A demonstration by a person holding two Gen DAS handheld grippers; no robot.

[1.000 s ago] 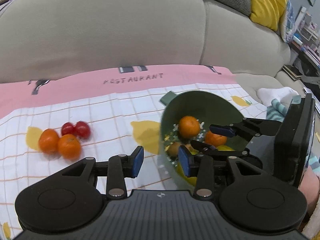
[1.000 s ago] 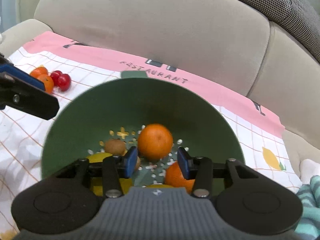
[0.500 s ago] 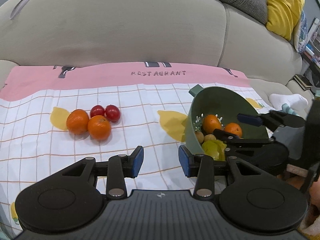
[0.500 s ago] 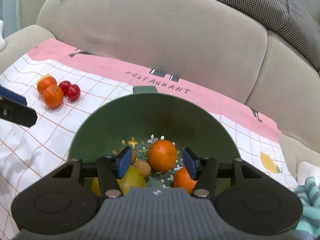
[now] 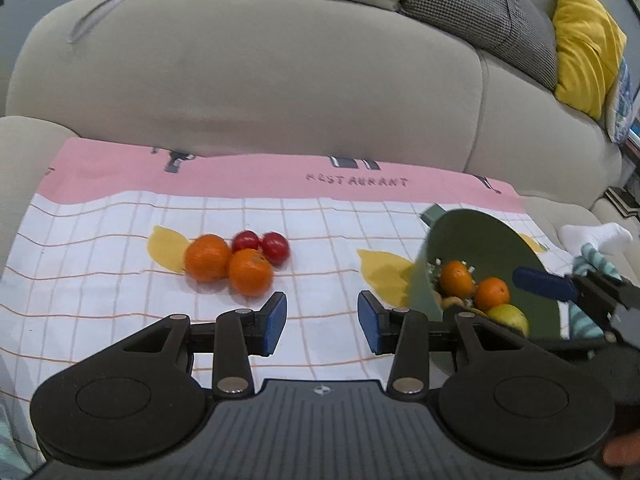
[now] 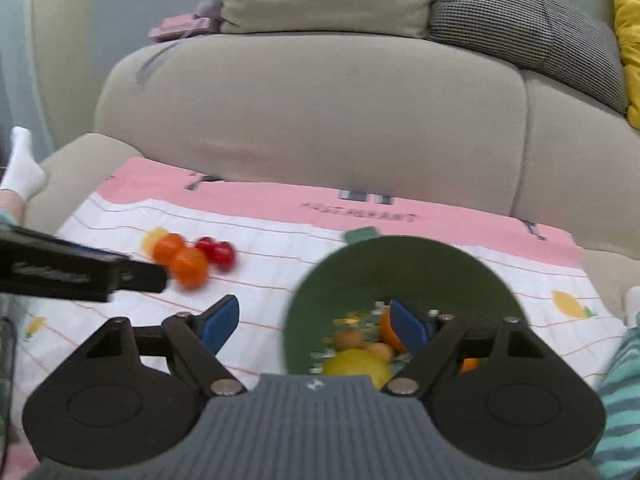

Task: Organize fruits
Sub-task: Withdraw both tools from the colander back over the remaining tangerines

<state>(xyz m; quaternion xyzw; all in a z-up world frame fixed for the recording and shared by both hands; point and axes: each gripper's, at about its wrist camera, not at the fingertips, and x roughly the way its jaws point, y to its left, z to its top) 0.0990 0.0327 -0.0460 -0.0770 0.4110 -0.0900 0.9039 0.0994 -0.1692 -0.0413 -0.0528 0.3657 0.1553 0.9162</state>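
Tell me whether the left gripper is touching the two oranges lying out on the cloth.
Apart. In the left wrist view, the left gripper is open and empty, and a strip of checked cloth shows between its fingers and the nearer of the two oranges.

A checked cloth [image 5: 100,280] with a pink band reading "RESTAURANT" covers a beige sofa [image 5: 248,92]. On it lies a cluster of loose fruit: two oranges [image 5: 228,262] touching each other, with two red cherry tomatoes [image 5: 262,244] just behind them. The left gripper [image 5: 322,318] hovers in the foreground, its blue-padded fingers spread apart and holding nothing, just in front of the cluster. To the right a green colander [image 5: 480,236] sits tilted, two more oranges [image 5: 474,286], a yellow-green fruit [image 5: 508,318] and a small brownish fruit visible inside. One blue fingertip [image 5: 544,284] of the right gripper reaches over the colander's rim. A yellow cushion [image 5: 586,44] leans on the sofa back.
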